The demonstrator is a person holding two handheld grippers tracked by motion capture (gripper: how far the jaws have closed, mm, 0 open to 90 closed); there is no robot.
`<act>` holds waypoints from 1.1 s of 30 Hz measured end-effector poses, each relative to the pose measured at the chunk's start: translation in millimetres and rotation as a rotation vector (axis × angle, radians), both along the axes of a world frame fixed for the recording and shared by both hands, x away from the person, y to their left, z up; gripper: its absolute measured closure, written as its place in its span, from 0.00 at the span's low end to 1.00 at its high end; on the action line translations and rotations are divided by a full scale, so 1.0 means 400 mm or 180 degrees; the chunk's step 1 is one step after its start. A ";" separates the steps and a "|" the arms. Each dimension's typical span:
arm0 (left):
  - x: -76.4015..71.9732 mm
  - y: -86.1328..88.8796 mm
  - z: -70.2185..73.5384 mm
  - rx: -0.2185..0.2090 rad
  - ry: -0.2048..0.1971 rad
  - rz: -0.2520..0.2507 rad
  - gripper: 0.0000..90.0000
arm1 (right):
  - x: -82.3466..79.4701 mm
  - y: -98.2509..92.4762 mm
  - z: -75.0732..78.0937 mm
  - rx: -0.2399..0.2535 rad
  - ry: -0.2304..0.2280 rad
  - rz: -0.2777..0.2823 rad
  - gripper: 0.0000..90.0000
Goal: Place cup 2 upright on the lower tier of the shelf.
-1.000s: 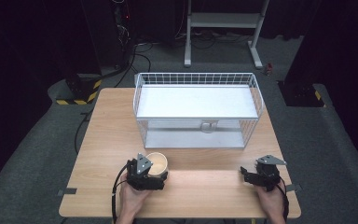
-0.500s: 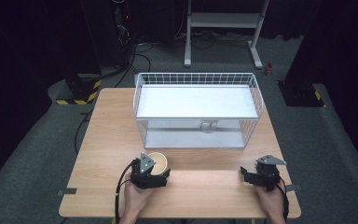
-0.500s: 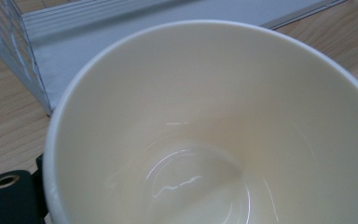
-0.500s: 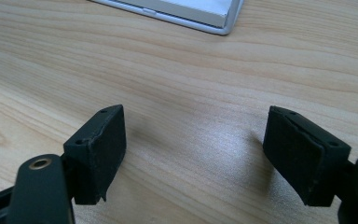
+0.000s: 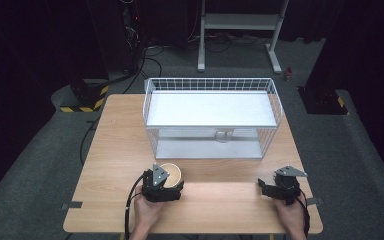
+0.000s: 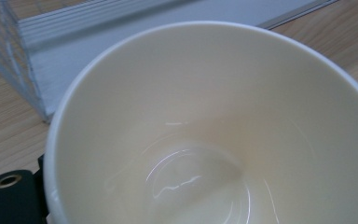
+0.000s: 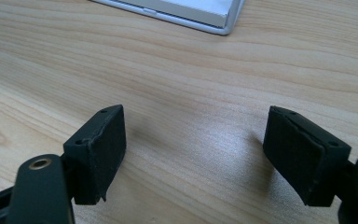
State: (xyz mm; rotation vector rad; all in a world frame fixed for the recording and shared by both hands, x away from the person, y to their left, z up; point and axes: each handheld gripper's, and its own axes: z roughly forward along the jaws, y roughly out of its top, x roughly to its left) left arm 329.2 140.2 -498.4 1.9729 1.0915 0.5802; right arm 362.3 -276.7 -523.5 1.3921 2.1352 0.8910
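Note:
A cream cup (image 5: 171, 172) stands upright on the wooden table (image 5: 115, 150), just in front of the wire basket. My left gripper (image 5: 164, 184) sits at its near side. Its jaws have just been closing, with the cup's wall between them. In the left gripper view the cup (image 6: 205, 130) is seen from just above its rim, bare inside. One black finger (image 6: 9, 198) presses the outside of the rim at the lower left; the other finger is hidden. My right gripper (image 5: 270, 190) rests at the table's near right, open over bare wood (image 7: 193, 149).
A white wire basket (image 5: 210, 82) with a white shelf and a lower tray stands across the middle of the table; its corner (image 6: 32, 56) is close behind the cup. A dark floor with cables and a metal stand (image 5: 240, 30) lies beyond.
The left gripper has drawn in on the cup, which has shifted a touch to the right. The right gripper has kept still.

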 end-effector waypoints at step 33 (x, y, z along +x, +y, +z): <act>0.153 -0.060 0.089 -0.0086 0.0007 -0.0042 0.11 | -0.002 -0.001 0.000 -0.0015 -0.0007 0.0013 0.24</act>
